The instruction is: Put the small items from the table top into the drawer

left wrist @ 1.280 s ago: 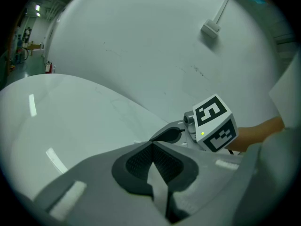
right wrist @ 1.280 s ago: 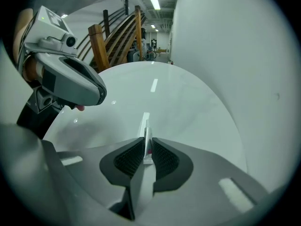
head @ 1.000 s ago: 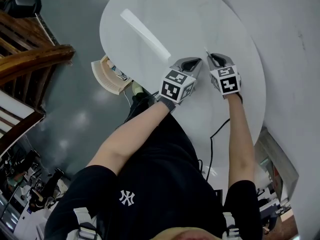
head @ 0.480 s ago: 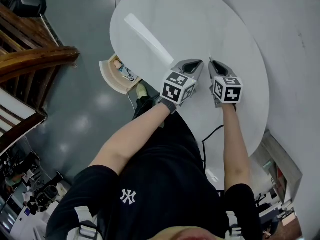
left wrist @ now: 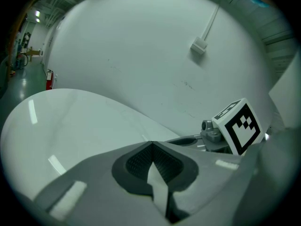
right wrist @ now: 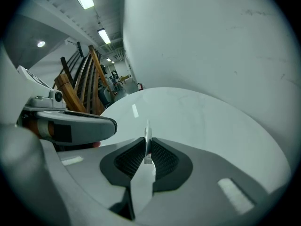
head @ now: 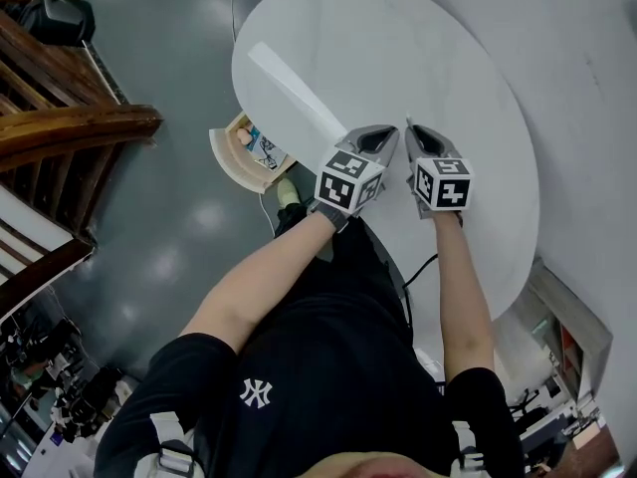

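My right gripper (head: 414,131) (right wrist: 147,141) hangs over the round white table (head: 448,58), shut on a thin, flat pale item (right wrist: 147,132) that sticks out past its tips as a fine sliver (head: 409,124). Close on its left, my left gripper (head: 382,133) (left wrist: 150,146) has its pads together with nothing showing between them. The two grippers are side by side without touching. The open wooden drawer (head: 227,152) juts out from under the table's left edge and holds a few small things. No other loose item shows on the table top.
A pale wall (head: 587,88) runs along the table's far right side. Wooden railings (head: 70,127) stand across the grey floor at the left. A black cable (head: 423,267) hangs by the person's right arm. A bright light streak (head: 294,93) lies on the table.
Both grippers have moved left across the table top, toward the drawer side, and have lifted a little. The right one has rolled about its own axis, with the thin item still in it.
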Tool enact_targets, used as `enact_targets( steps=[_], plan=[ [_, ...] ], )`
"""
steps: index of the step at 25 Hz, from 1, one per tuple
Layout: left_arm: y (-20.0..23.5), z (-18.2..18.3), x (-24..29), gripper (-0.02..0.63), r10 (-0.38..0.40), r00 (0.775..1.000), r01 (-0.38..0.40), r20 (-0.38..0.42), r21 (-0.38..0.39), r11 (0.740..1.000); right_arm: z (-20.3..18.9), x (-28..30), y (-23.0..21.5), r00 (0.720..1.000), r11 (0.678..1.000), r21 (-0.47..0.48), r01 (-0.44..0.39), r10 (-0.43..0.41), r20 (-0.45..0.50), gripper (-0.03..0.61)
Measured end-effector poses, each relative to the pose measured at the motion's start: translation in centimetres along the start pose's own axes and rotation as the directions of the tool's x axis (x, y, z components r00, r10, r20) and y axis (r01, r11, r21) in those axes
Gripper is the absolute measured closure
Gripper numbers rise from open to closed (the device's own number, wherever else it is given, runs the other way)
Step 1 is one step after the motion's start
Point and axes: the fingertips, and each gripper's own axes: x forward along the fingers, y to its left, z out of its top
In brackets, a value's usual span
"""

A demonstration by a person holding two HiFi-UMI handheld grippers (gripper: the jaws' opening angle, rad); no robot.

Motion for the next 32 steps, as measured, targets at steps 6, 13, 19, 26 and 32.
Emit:
enact_targets(
  steps=[6, 13, 19, 26, 32],
  plan=[
    [0.8, -0.8, -2.8, 0.613, -0.003, 1.0, 0.003, 0.002, 0.003, 1.0, -0.2, 0.1, 3.3, 1.0, 1.0, 0.012, 0.011, -0.011, 0.012, 0.505],
    [3.4, -1.2, -6.9, 0.612, 0.013, 1.0, -0.013, 0.018, 0.005, 1.0, 0.0, 1.0, 7.9, 1.0, 1.0, 0.01, 0.0, 0.0, 0.023, 0.505],
    [5.7, -1.7, -10.5, 0.613, 0.044, 0.998, -0.044, 0.035, -0.001, 0.999, 0.4, 2.2, 12.4, 0.999, 1.0, -0.003, -0.03, 0.03, 0.033, 0.506],
    [9.5, -2.7, -15.1, 0.612, 0.087, 0.995, -0.085, 0.053, -0.031, 0.996, 0.5, 4.7, 18.8, 0.997, 0.997, -0.031, -0.073, 0.074, 0.021, 0.506],
    [12.5, -3.9, -18.6, 0.612, 0.124, 0.991, -0.121, 0.059, -0.05, 0.991, 0.2, 6.6, 23.1, 0.994, 0.993, -0.055, -0.105, 0.105, 0.004, 0.506]
  ],
)
